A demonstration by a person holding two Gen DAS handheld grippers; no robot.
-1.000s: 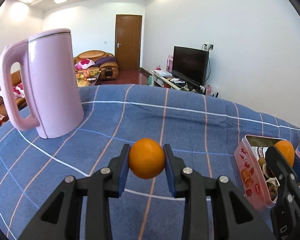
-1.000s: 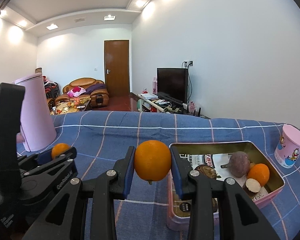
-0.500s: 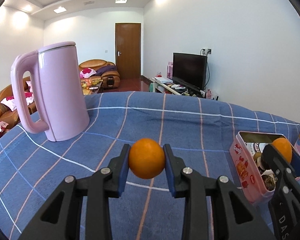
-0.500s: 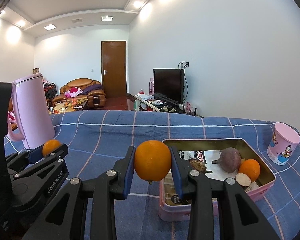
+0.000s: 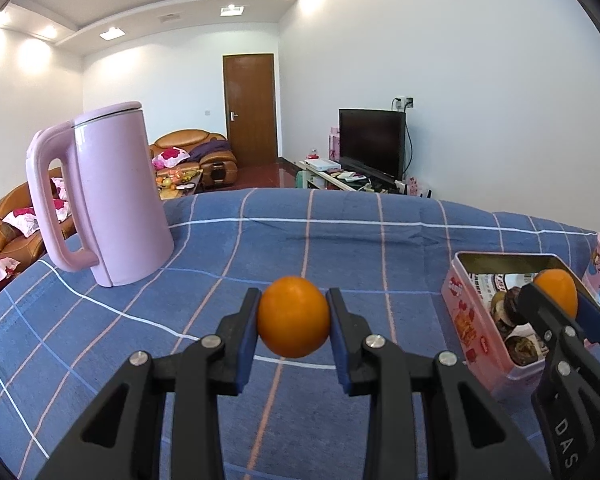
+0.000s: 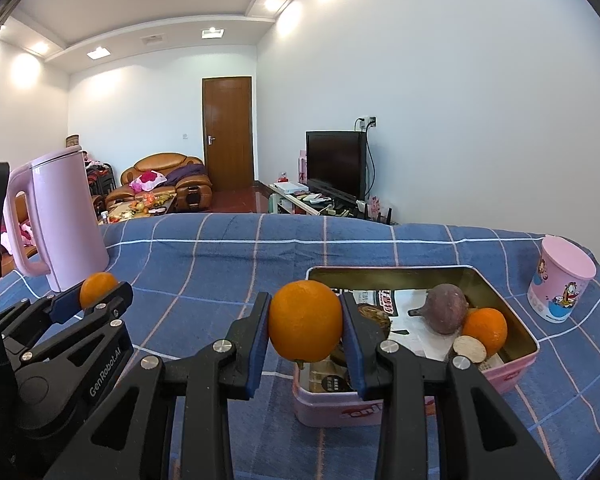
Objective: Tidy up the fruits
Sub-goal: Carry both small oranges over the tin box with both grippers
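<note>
- Left gripper (image 5: 293, 322): jaws closed on a small orange (image 5: 293, 322), held above the blue checked cloth (image 5: 340, 248), well short of the tin.
- Right gripper (image 6: 305, 320): jaws clamped on a larger orange (image 6: 305, 320) at the near rim of the pink tin (image 6: 504, 312).
- Tin already holds one orange fruit (image 6: 485, 326) and a purple one (image 6: 446, 309).
- Outstanding: both held oranges.

We see a matt checked cloth (image 6: 204, 264), a smooth plastic-looking jug (image 5: 112, 196), a glossy metal tin (image 6: 512, 320) and dimpled oranges (image 6: 305, 321).
</note>
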